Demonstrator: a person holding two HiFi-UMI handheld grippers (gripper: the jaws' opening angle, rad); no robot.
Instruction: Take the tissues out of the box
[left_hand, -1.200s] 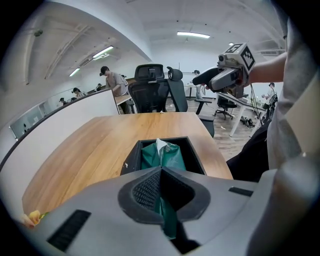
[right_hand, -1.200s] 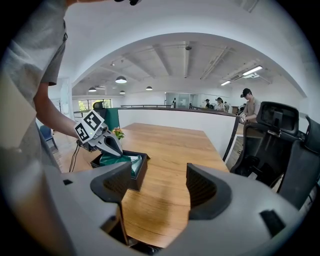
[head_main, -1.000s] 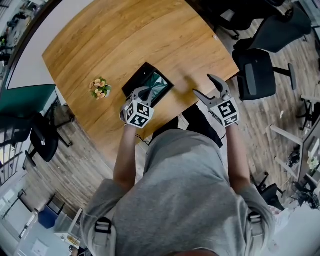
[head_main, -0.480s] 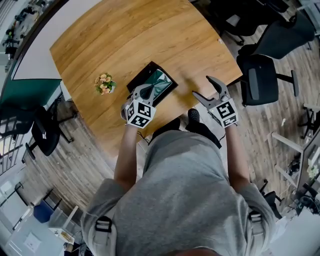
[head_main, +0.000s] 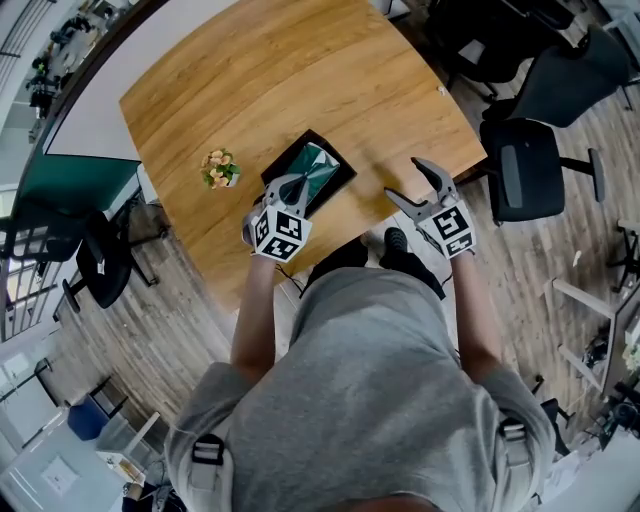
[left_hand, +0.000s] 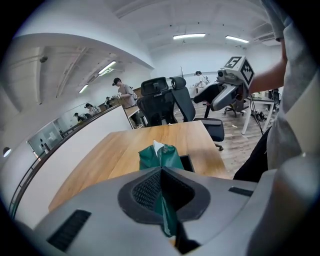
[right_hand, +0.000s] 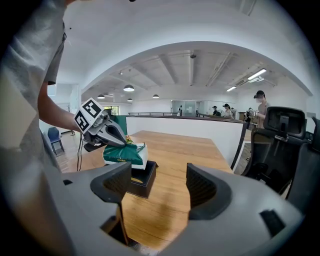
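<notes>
A black open box (head_main: 335, 165) lies on the wooden table (head_main: 260, 80). A green plastic tissue pack (head_main: 315, 168) with a white end hangs tilted over it. My left gripper (head_main: 297, 182) is shut on the pack's near end. In the left gripper view the green wrapper (left_hand: 160, 156) is pinched between the closed jaws, with the box's rim (left_hand: 187, 162) behind. The right gripper view shows the pack (right_hand: 120, 155) lifted above the box (right_hand: 142, 182), held by the left gripper (right_hand: 119, 138). My right gripper (head_main: 403, 178) stands open and empty to the right, near the table's edge.
A small pot of flowers (head_main: 220, 168) stands left of the box. Black office chairs (head_main: 520, 170) stand beyond the table's right side. A low white partition (right_hand: 190, 132) runs along the table's far edge. People work at desks in the background.
My left gripper has risen, lifting the green tissue pack higher over the box. The right gripper has stayed in about the same place, still open.
</notes>
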